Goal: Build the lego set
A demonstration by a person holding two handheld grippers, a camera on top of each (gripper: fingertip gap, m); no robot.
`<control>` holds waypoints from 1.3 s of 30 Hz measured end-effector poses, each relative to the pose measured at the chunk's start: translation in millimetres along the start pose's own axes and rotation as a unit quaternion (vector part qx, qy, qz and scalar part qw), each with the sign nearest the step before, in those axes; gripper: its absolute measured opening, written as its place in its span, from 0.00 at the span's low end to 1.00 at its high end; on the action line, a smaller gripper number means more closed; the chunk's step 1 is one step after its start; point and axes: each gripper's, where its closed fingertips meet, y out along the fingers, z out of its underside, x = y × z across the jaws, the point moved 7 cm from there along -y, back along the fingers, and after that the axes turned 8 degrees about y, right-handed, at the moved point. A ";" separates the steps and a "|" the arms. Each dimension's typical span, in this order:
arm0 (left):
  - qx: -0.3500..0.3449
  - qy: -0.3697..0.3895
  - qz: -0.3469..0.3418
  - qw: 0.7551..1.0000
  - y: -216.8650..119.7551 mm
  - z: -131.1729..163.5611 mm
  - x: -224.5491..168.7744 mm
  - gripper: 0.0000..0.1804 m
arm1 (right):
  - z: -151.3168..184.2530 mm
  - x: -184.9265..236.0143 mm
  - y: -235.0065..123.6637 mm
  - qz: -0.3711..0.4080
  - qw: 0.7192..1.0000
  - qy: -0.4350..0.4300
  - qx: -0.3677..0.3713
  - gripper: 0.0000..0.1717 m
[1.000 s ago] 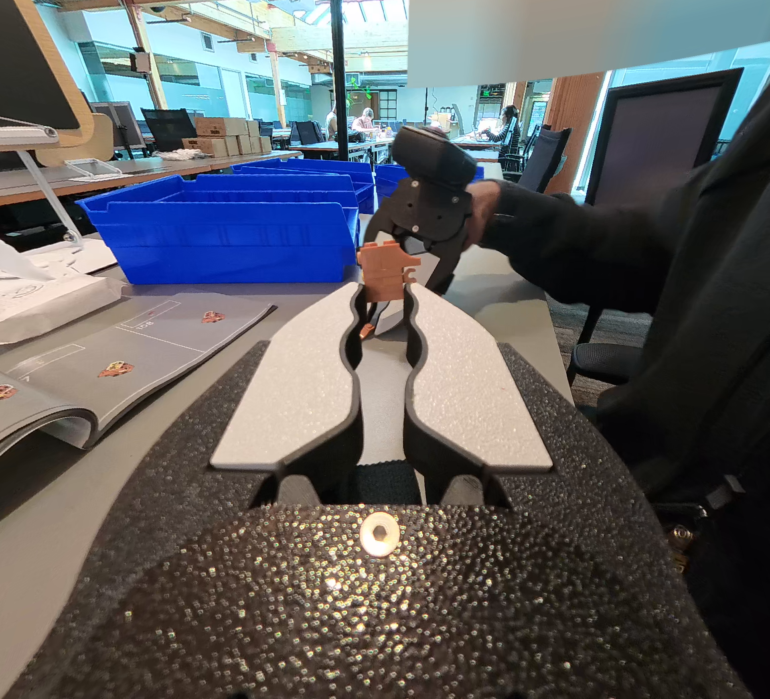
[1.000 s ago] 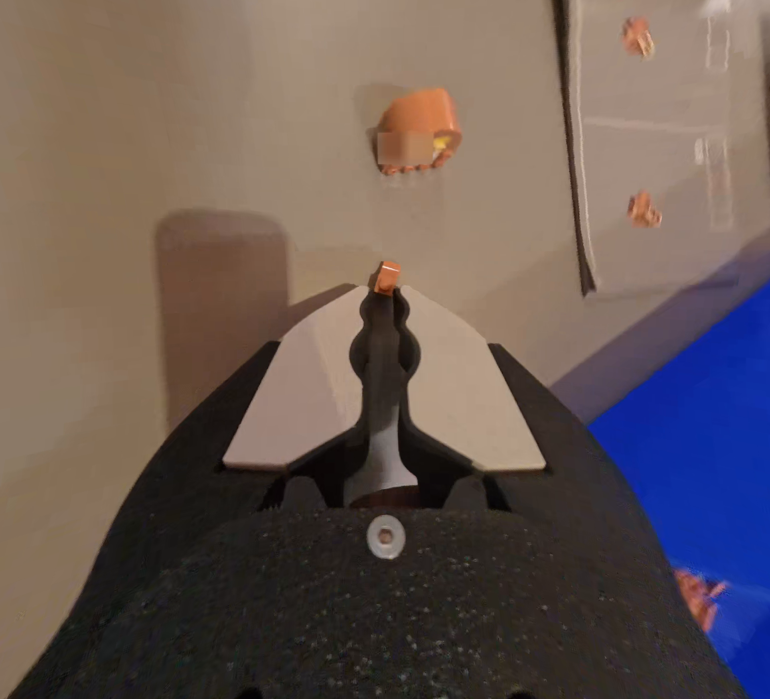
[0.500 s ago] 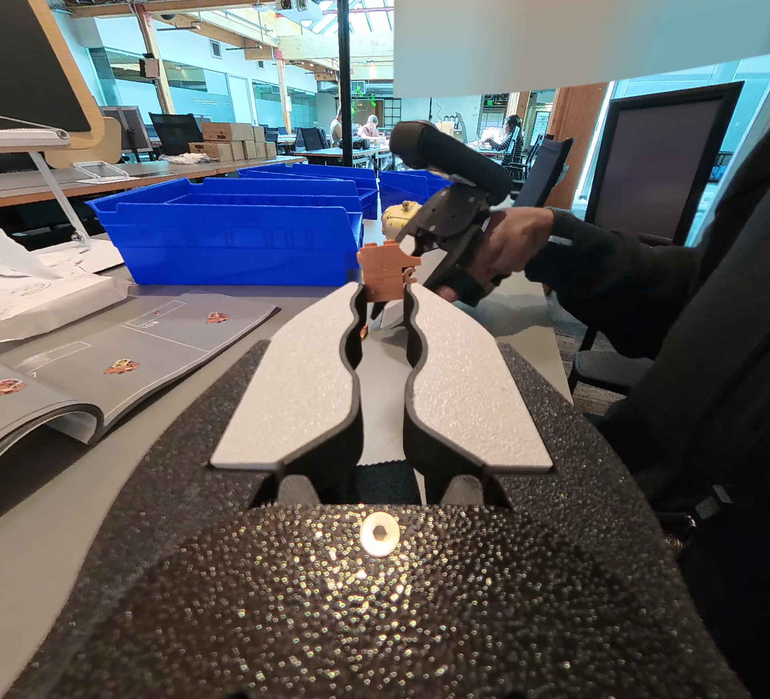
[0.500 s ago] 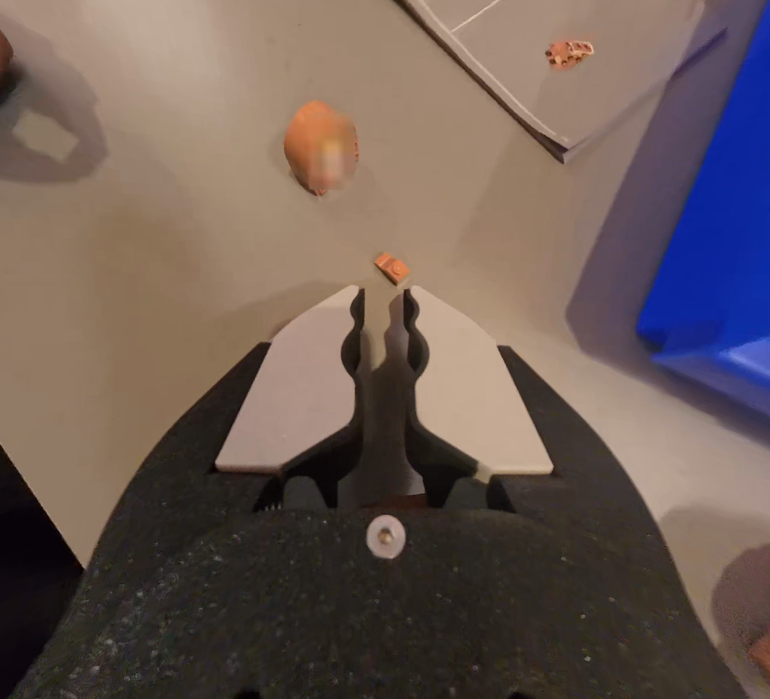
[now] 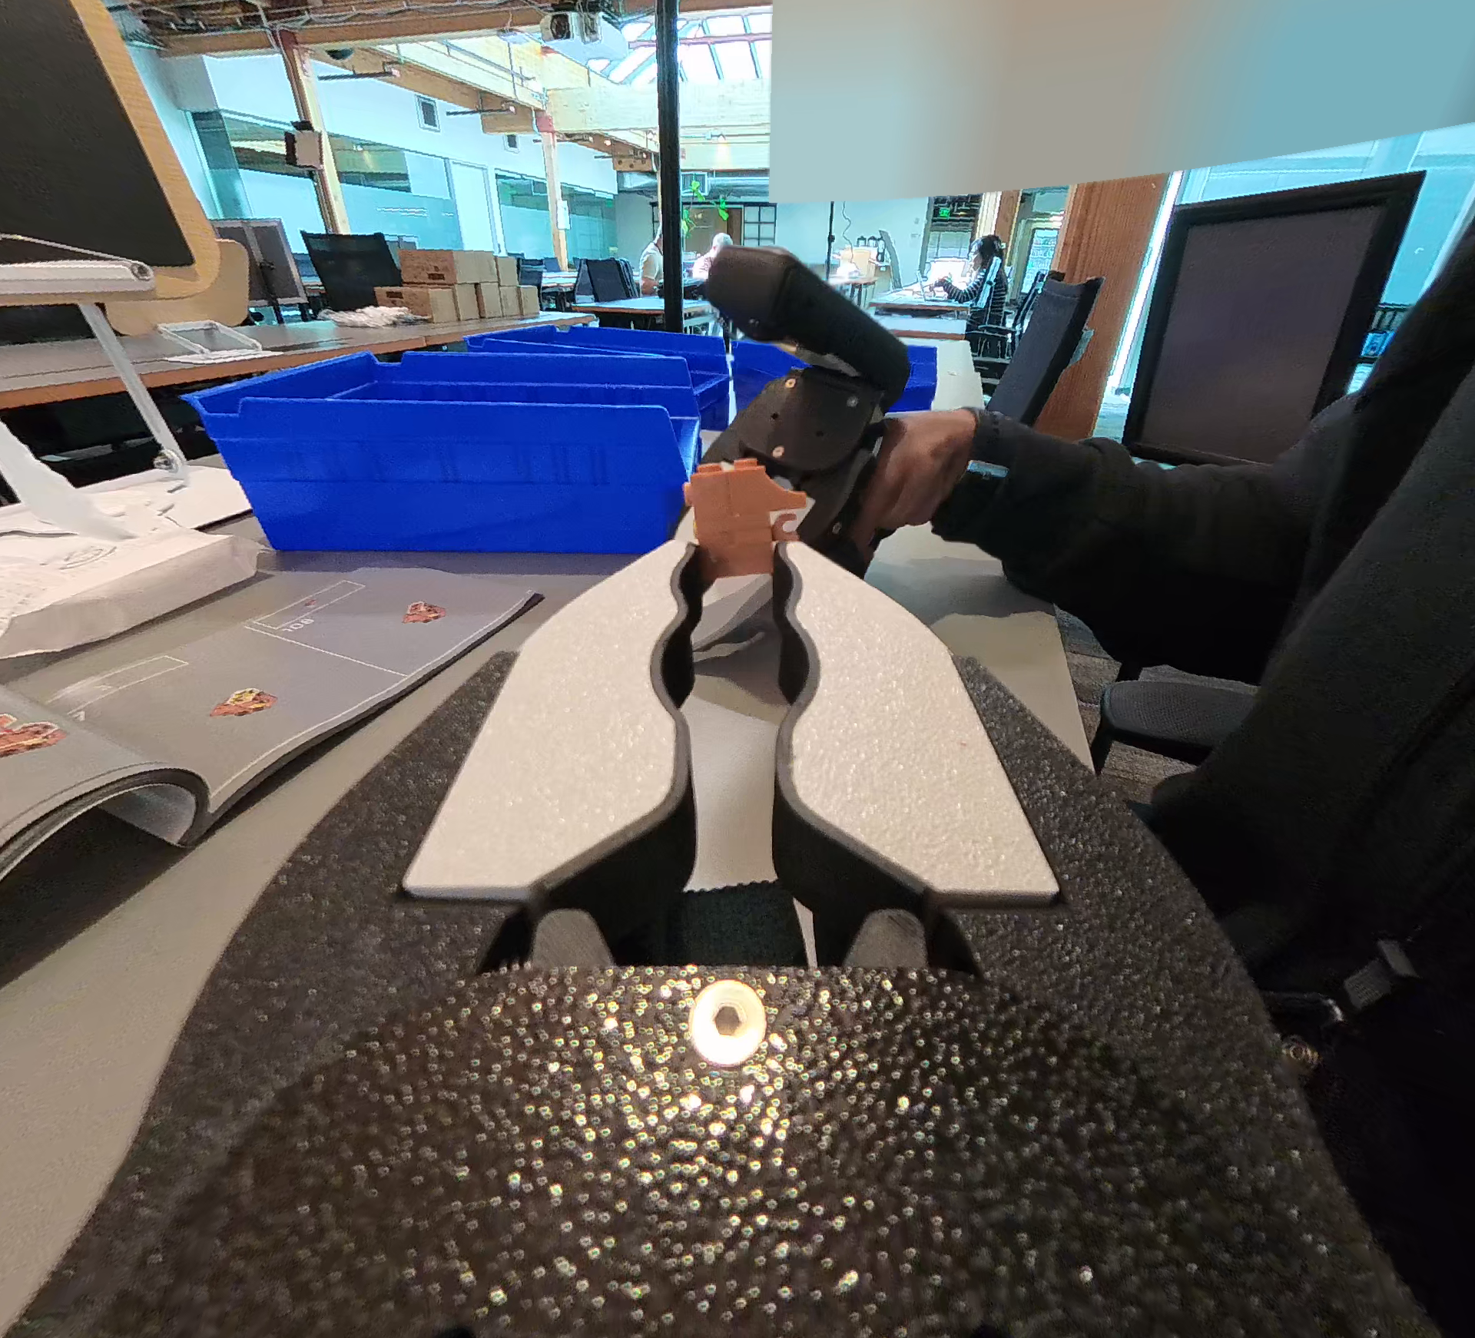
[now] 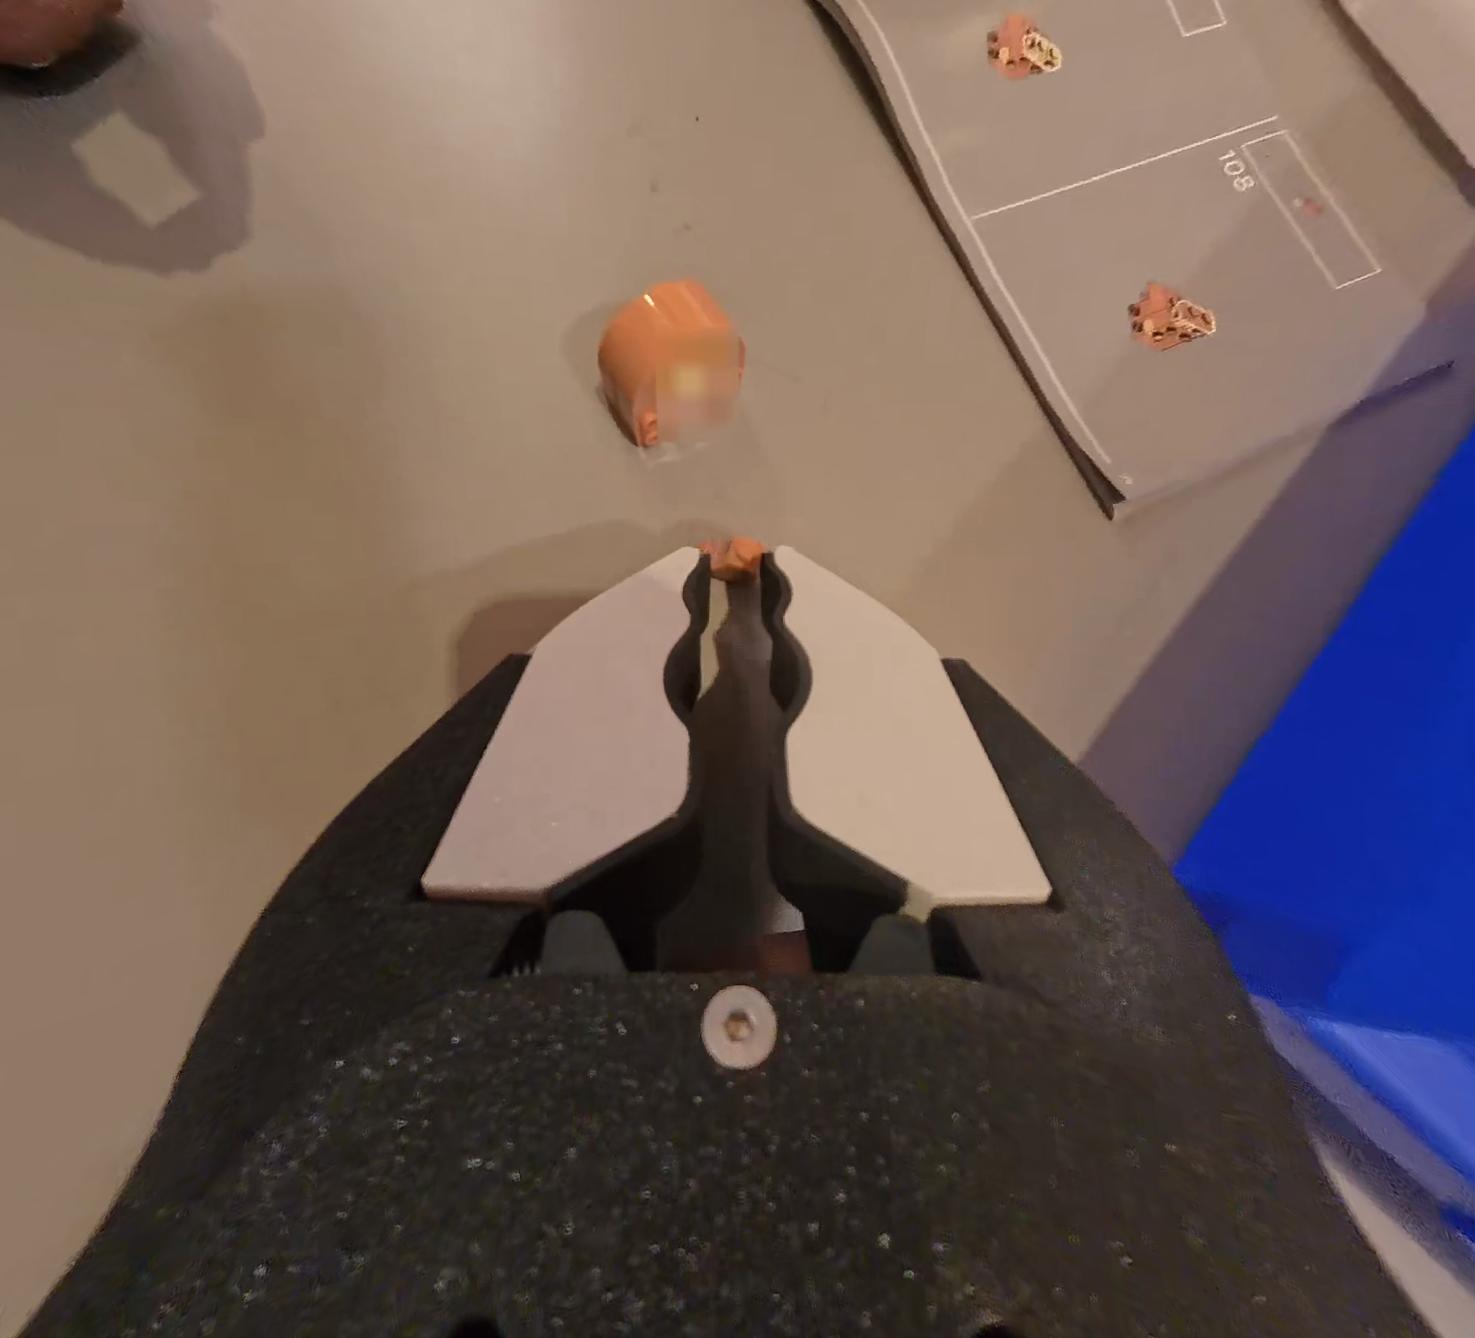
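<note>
The left tongs (image 5: 733, 556) pinch an orange-brown brick assembly (image 5: 734, 514) at their tips, with both pads pressed on its lower part, and hold it up above the grey counter (image 5: 982, 605). The right tongs (image 6: 734, 559) are low over the counter and close on a small orange piece (image 6: 736, 556) between their fingertips. Just beyond that piece a rounded orange part (image 6: 670, 362) lies on the counter. An open booklet (image 6: 1117, 182) lies to the right, near the blue bin (image 5: 447, 470).
</note>
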 end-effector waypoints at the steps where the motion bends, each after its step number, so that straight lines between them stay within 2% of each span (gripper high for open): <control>1: -0.001 0.000 -0.001 1.000 -0.3 -0.2 0.0 0.09 | 0.0 1.5 -3.2 -0.005 1.000 0.009 -0.006 0.08; 3: -0.004 -0.002 -0.002 1.000 -1.0 -0.4 0.7 0.09 | 1.6 6.0 -7.1 -0.009 0.998 0.054 -0.017 0.11; 7: 0.001 -0.009 0.000 1.000 0.3 0.2 1.8 0.09 | 9.9 7.6 -1.8 0.059 0.993 0.102 0.006 0.15; 11: 0.003 -0.008 0.003 1.000 0.8 0.5 1.3 0.09 | 6.4 7.0 5.0 0.070 0.995 0.076 0.012 0.15; 13: 0.000 -0.007 0.002 1.000 0.0 0.0 1.3 0.09 | 3.9 6.3 8.0 0.056 0.997 0.052 0.013 0.10; 19: -0.002 -0.005 0.003 1.000 -0.4 -0.3 0.6 0.09 | -1.9 2.3 12.3 0.020 0.999 -0.014 0.023 0.09; 24: -0.005 -0.013 0.009 1.000 -0.6 -0.3 1.5 0.09 | -6.0 8.7 5.2 -0.021 1.000 -0.012 -0.010 0.10; 27: -0.016 -0.017 0.012 1.000 -2.1 -1.4 1.9 0.09 | -29.4 28.6 -14.6 -0.080 0.994 -0.010 -0.078 0.09; 32: -0.061 -0.023 0.015 0.998 -5.1 -6.0 -2.4 0.09 | -88.5 78.0 -55.9 -0.180 0.966 -0.046 -0.182 0.09; 35: -0.068 -0.007 0.002 0.998 -6.4 -7.6 -5.8 0.09 | -109.5 97.9 -67.3 -0.189 0.960 -0.087 -0.185 0.09; 39: -0.076 0.010 -0.012 0.997 -5.5 -9.7 -11.0 0.09 | -119.0 113.2 -63.3 -0.174 0.963 -0.140 -0.153 0.09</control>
